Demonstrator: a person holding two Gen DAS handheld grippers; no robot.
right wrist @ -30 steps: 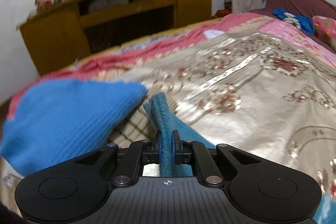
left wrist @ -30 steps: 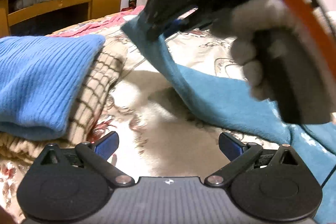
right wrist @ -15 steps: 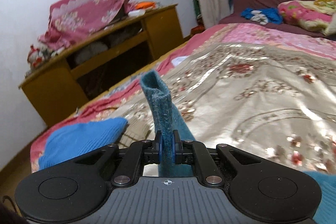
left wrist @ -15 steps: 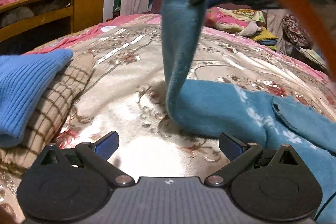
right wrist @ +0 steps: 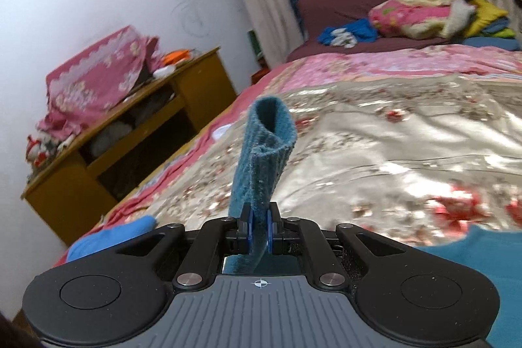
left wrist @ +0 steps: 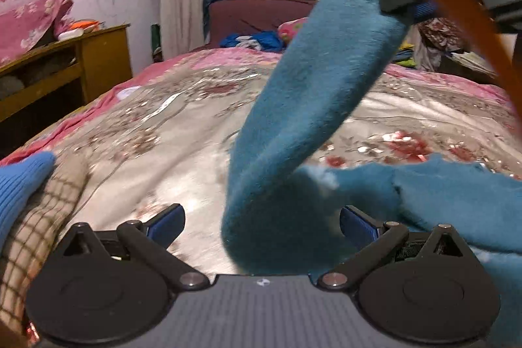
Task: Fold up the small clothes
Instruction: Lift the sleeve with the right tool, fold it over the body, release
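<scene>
A teal fleece garment point(left wrist: 293, 126) lies on the floral bedspread point(left wrist: 163, 126). One end of it is lifted high. My right gripper point(right wrist: 259, 230) is shut on that teal end point(right wrist: 264, 149), which stands up past its pads. In the left wrist view the right gripper point(left wrist: 407, 2) shows at the top right, holding the cloth up. My left gripper point(left wrist: 261, 224) is open and empty, low over the bed, with the fold of the lifted cloth between its fingers.
A folded blue knit point(left wrist: 19, 181) on a checked cloth point(left wrist: 42, 217) lies at the left. A wooden shelf unit point(right wrist: 130, 132) stands by the wall. Pillows and clothes point(right wrist: 424, 15) pile at the bed's far end.
My right gripper has lifted the teal end up and carried it to the right. My left gripper stayed open and moved closer under the raised cloth.
</scene>
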